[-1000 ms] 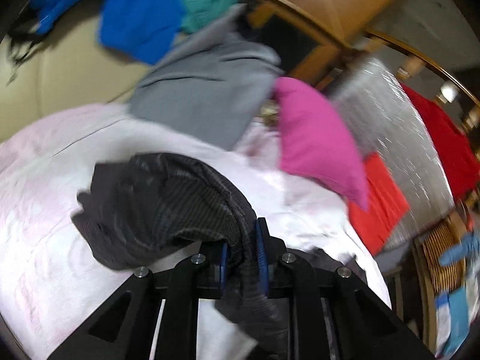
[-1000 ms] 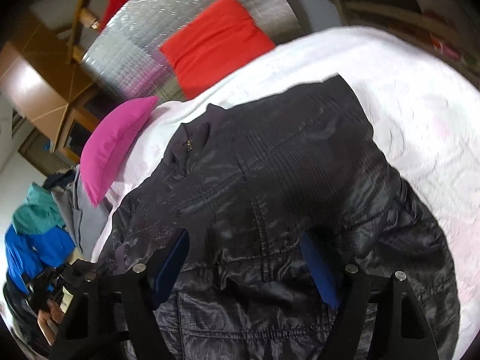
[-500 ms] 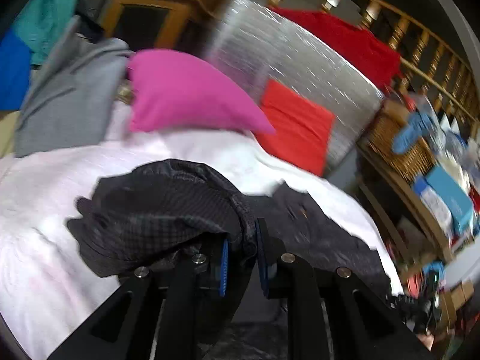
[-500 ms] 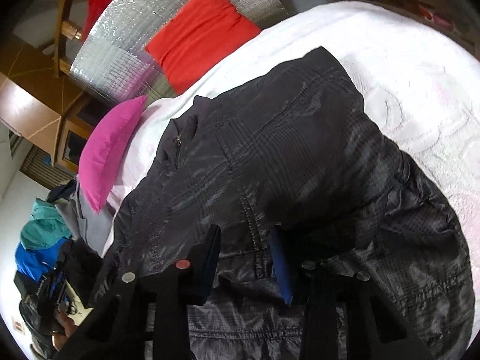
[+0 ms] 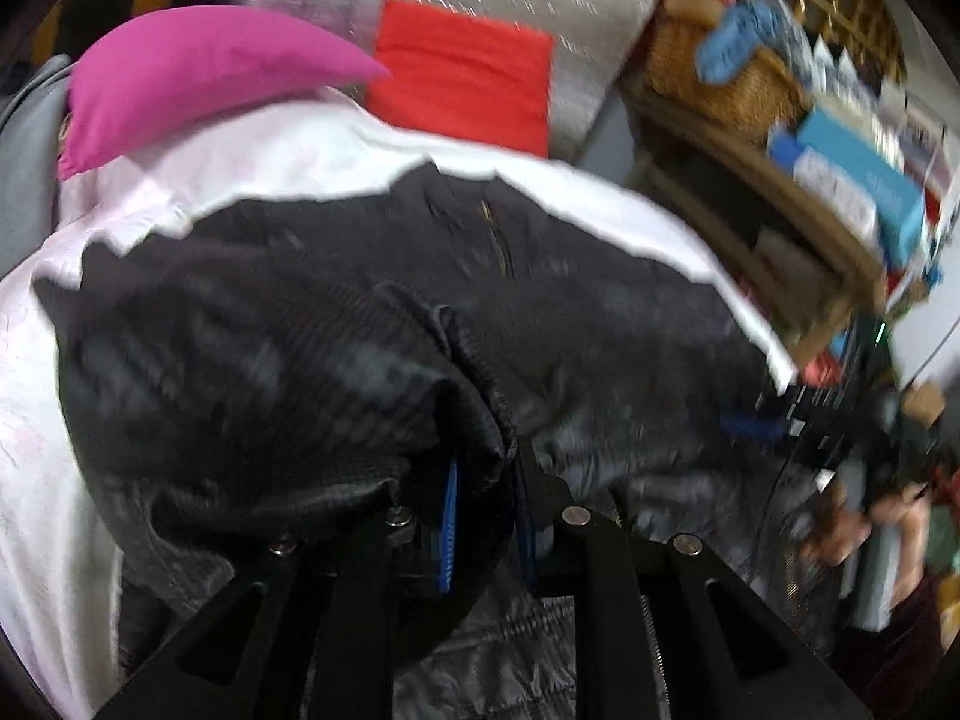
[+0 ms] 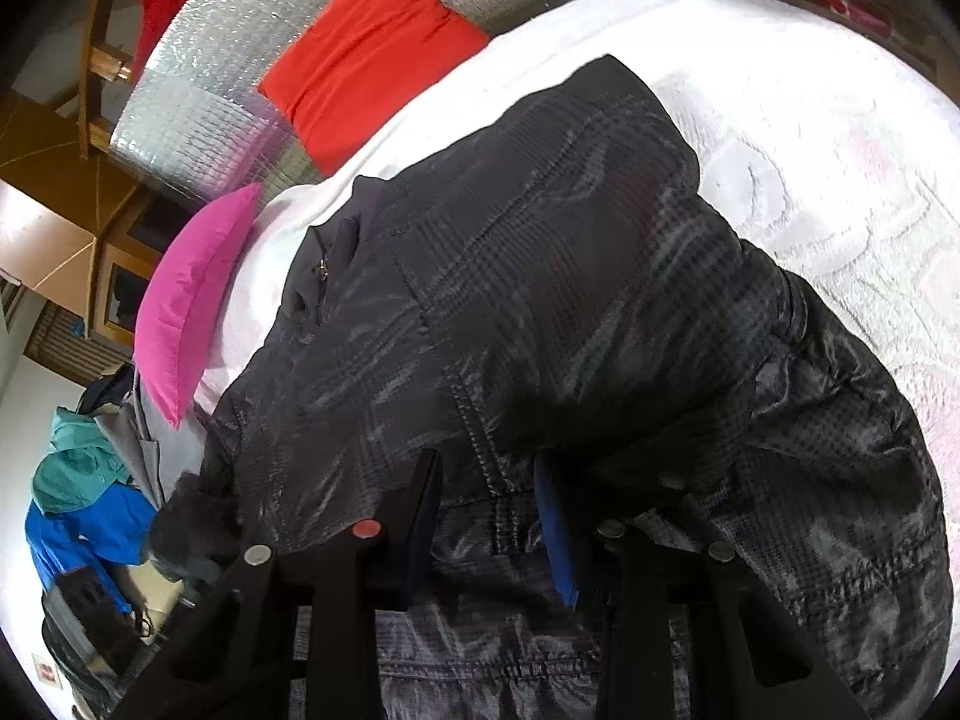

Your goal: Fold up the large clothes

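A black padded jacket (image 6: 570, 312) lies spread on a white bedcover (image 6: 840, 138). It also shows in the left wrist view (image 5: 600, 312). My left gripper (image 5: 483, 468) is shut on the jacket's sleeve cuff (image 5: 468, 414) and holds it over the jacket's body. My right gripper (image 6: 489, 480) hovers low over the jacket's lower front with its jaws partly open, a fold of fabric between them but not pinched. The right sleeve (image 6: 810, 420) lies folded over the body.
A pink pillow (image 6: 192, 306) and a red cushion (image 6: 366, 54) lie at the bed's head against a silver quilted board (image 6: 198, 108). Grey, teal and blue clothes (image 6: 90, 480) pile at the left. Cluttered shelves (image 5: 840, 180) stand beside the bed.
My left gripper has carried the sleeve cuff across over the jacket's body, swinging right. My right gripper closed from wide to narrow, then opened a little, staying over the jacket's lower front.
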A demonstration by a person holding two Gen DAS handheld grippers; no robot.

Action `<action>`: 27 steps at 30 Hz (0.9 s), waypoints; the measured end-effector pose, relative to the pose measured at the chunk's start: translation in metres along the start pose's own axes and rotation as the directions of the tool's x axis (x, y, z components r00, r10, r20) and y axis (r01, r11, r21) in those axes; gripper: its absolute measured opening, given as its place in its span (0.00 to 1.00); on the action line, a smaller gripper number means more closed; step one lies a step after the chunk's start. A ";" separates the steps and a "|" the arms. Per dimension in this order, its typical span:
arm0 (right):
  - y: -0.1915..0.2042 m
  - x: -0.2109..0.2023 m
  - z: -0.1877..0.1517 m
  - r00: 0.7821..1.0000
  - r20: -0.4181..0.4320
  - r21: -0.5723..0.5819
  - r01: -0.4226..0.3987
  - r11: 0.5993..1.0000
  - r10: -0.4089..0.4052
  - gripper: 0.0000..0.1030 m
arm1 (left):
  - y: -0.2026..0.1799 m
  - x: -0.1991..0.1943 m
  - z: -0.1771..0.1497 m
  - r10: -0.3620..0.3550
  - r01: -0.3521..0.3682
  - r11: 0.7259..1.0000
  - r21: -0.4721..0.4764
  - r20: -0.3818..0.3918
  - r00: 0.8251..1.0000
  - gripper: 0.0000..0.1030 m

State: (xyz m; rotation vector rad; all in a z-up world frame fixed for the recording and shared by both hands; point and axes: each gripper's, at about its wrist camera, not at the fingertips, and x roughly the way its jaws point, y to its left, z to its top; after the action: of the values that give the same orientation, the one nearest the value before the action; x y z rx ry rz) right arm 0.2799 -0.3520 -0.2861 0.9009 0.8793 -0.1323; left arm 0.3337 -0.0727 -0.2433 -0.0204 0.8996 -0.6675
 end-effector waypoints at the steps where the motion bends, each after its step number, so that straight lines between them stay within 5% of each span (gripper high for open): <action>1: -0.001 0.000 0.000 1.000 -0.004 0.005 -0.002 1.000 0.002 0.33 | -0.005 0.003 -0.003 0.015 -0.014 1.000 0.016 -0.011 1.000 0.17; 5: -0.005 0.003 0.002 1.000 -0.017 0.030 -0.021 0.999 0.022 0.33 | -0.011 -0.002 -0.012 0.031 -0.030 0.999 0.023 -0.043 0.999 0.28; 7: -0.006 0.003 0.003 0.999 -0.023 0.036 -0.029 0.999 0.030 0.33 | -0.015 -0.011 -0.015 0.016 -0.015 1.000 0.026 -0.055 0.998 0.53; 9: -0.007 0.003 0.004 0.999 -0.027 0.039 -0.035 0.999 0.036 0.33 | -0.017 -0.026 -0.020 0.011 -0.010 1.000 0.022 -0.048 0.999 0.62; 16: -0.009 0.000 0.003 0.997 -0.044 0.059 -0.053 0.997 0.056 0.36 | -0.001 -0.085 -0.027 -0.066 0.069 0.992 -0.108 0.029 0.997 0.69; 20: -0.008 -0.005 0.002 0.997 -0.044 0.064 -0.059 0.996 0.062 0.36 | 0.034 -0.113 -0.015 -0.011 0.025 0.972 -0.232 0.060 0.998 0.71; 22: -0.007 -0.006 0.001 0.997 -0.042 0.063 -0.057 0.996 0.060 0.36 | 0.056 -0.120 -0.001 0.015 0.007 0.940 -0.341 0.061 0.998 0.71; 27: 0.005 -0.019 0.002 0.999 0.012 0.020 -0.044 0.999 0.044 0.36 | 0.082 -0.102 0.036 -0.060 0.069 0.873 -0.482 0.035 0.998 0.72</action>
State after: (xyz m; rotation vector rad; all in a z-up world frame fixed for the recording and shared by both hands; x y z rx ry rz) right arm 0.2707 -0.3549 -0.2690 0.9365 0.8482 -0.1084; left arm 0.3593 0.0394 -0.1712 -0.5084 1.0333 -0.4871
